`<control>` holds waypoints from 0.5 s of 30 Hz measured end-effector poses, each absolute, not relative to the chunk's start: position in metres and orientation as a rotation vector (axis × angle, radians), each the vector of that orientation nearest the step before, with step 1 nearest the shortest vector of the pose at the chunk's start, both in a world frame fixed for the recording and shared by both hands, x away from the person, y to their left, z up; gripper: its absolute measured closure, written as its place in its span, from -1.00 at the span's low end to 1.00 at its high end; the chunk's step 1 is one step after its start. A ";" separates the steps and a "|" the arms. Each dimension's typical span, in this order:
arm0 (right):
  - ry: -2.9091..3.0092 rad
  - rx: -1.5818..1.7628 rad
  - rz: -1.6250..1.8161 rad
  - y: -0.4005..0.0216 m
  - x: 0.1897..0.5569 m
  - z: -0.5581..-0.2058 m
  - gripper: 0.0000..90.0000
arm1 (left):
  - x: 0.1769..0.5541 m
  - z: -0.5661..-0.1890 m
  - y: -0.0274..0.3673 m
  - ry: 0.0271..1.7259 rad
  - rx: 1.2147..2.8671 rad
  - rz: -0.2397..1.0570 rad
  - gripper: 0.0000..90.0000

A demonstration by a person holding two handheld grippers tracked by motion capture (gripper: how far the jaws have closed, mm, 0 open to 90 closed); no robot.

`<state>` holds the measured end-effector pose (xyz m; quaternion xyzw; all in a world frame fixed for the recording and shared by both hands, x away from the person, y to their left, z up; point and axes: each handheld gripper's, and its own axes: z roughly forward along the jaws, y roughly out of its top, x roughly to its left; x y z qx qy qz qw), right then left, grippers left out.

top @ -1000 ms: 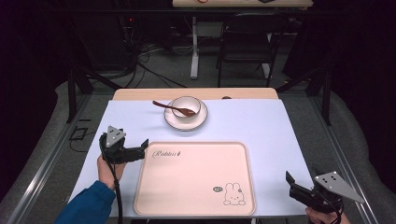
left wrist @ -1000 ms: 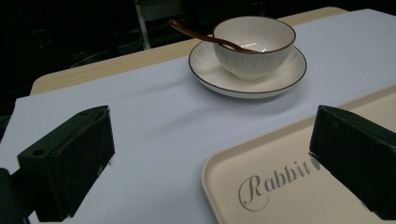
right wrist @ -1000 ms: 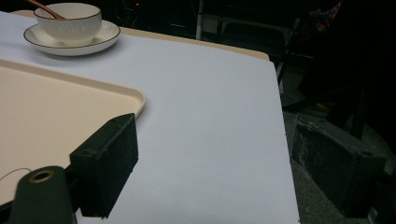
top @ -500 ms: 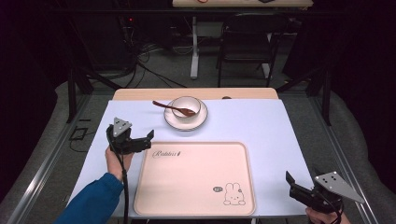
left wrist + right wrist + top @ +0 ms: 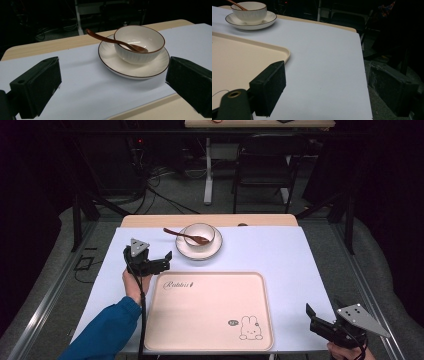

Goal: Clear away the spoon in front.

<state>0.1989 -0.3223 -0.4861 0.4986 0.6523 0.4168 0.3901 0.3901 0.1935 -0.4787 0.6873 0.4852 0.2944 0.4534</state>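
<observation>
The beige tray (image 5: 210,312) bears a script word, seemingly "Rabbit", too blurred to confirm.

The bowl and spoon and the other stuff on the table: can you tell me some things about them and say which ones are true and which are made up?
1. The brown spoon rests in the white bowl. True.
2. The bowl sits on the beige tray. False: it sits on a white saucer, beyond the tray.
3. The left gripper has its jaws open, holding nothing. True.
4. The tray has a rabbit drawing on it. True.
5. The right gripper is holding the spoon. False: its jaws are open and it is at the table's near right corner.
</observation>
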 end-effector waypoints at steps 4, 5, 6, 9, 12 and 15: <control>1.657 1.267 1.060 -0.322 0.199 -0.486 -0.68 | 0.397 -0.480 0.191 1.217 1.690 0.710 -1.00; 1.656 1.268 1.060 -0.322 0.199 -0.486 -0.68 | 0.399 -0.480 0.191 1.217 1.692 0.709 -1.00; 1.657 1.266 1.060 -0.322 0.199 -0.486 -0.68 | 0.401 -0.480 0.190 1.221 1.687 0.707 -1.00; 1.656 1.267 1.060 -0.323 0.199 -0.486 -0.68 | 0.406 -0.481 0.189 1.240 1.675 0.697 -1.00; 1.656 1.264 1.058 -0.323 0.199 -0.486 -0.68 | 0.413 -0.482 0.188 1.261 1.663 0.683 -0.99; 1.655 1.263 1.060 -0.323 0.199 -0.486 -0.68 | 0.421 -0.484 0.185 1.276 1.653 0.680 -0.99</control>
